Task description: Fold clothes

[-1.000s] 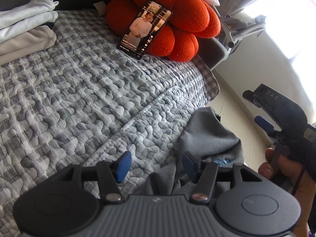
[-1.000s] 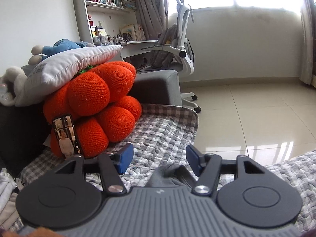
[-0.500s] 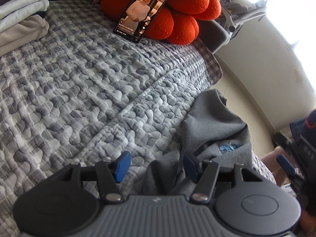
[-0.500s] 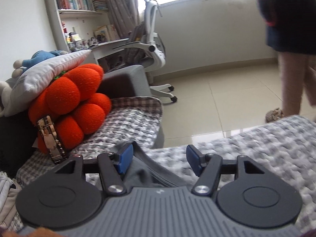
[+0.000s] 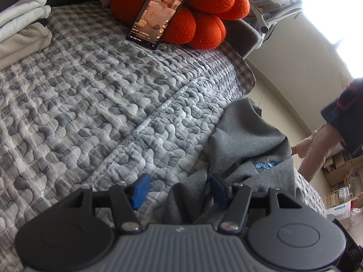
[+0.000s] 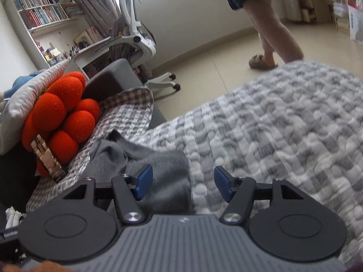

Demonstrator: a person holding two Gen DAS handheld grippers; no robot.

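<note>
A crumpled grey garment [image 5: 247, 133] lies on the checked quilt [image 5: 90, 90] near the bed's right edge, with a small blue patch on it. My left gripper [image 5: 179, 190] hangs over its near folds, jaws open; grey cloth shows below the gap, and the blue pads [image 5: 140, 189] press on nothing. In the right wrist view the same garment [image 6: 145, 156] lies low and left. My right gripper [image 6: 183, 183] is open above its right edge, left pad over grey cloth, right pad over bare quilt [image 6: 283, 124].
A pile of folded white and beige clothes [image 5: 20, 29] sits at the far left. A phone [image 5: 156, 15] leans on an orange cushion [image 5: 204, 11] at the head. A person's legs [image 6: 274, 34] stand on the floor past the bed, near an office chair [image 6: 136, 38].
The right wrist view has swung right and tipped down, from cushion and floor to quilt with the garment under it. A person's legs came into view. The left gripper stayed almost still.
</note>
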